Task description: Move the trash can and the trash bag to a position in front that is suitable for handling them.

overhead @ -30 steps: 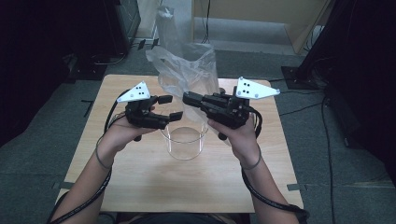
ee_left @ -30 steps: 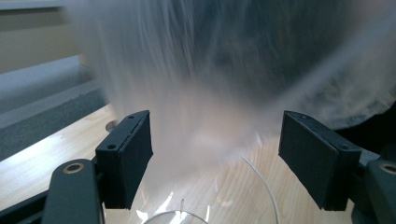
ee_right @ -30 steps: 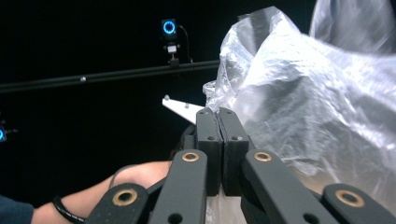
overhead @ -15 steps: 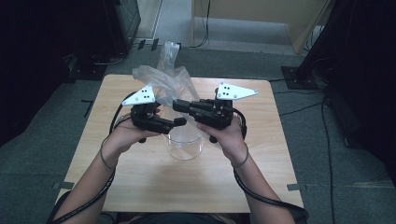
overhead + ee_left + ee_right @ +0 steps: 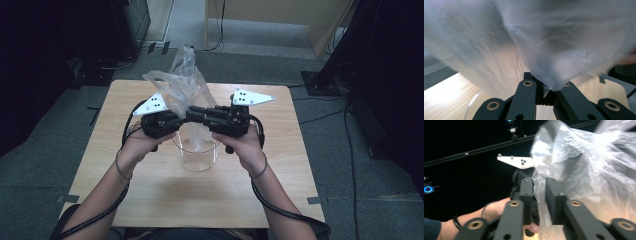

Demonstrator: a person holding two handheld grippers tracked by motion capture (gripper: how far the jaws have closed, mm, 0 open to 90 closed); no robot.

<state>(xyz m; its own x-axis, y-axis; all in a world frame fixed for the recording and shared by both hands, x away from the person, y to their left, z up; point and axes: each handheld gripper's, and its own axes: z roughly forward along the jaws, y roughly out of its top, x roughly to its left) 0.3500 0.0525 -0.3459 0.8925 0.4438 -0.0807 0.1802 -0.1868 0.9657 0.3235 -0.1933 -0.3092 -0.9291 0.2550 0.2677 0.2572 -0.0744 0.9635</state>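
bagging the glass, about halfway there

plastic bag (image 5: 187,95) hangs over the glass (image 5: 196,150) at worktop (image 5: 150,200) centre, tail inside. left gripper (image 5: 181,119) clenched on it, right gripper (image 5: 192,111) has just been loosening around the film at 12 o'clock. rim not lined yet.

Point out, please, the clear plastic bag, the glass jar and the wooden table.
clear plastic bag (image 5: 184,82): high view, on the crumpled upper part above the tools.
glass jar (image 5: 196,161): high view, on its near wall below the rim.
wooden table (image 5: 200,200): high view, on the bare top near the person.
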